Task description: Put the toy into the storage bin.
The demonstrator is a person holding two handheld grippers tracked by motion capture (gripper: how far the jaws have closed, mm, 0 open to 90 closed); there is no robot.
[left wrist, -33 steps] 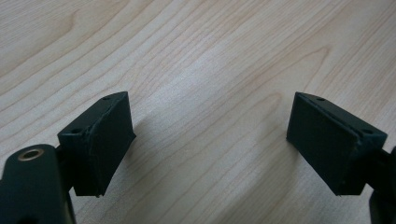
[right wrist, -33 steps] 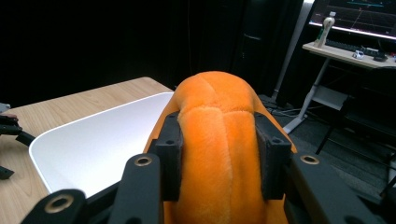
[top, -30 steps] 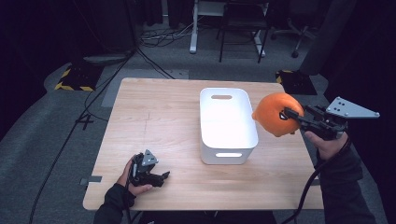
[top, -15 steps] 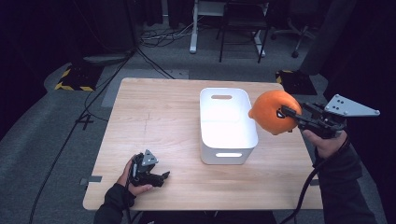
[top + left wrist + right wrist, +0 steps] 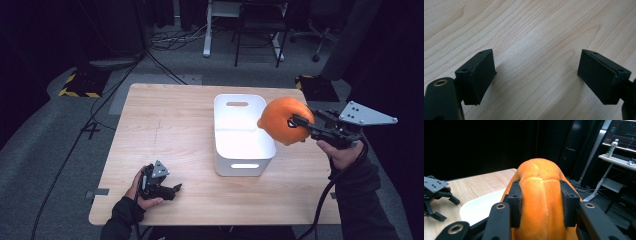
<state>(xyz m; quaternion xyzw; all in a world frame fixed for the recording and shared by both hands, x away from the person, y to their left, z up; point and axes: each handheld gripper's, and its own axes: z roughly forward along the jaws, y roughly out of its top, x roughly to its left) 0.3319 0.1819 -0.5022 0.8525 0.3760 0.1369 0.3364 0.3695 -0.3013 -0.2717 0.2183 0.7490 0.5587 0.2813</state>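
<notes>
My right hand-held gripper (image 5: 299,121) clamps an orange plush (image 5: 281,121) above the white bin's (image 5: 239,131) edge; my left hand-held gripper (image 5: 172,190) rests released on the counter (image 5: 165,125).

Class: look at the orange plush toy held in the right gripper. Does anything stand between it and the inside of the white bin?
Nothing visible does. The orange plush toy hangs at the white bin's right rim, pinched by the right gripper; the bin looks empty and open-topped.
</notes>
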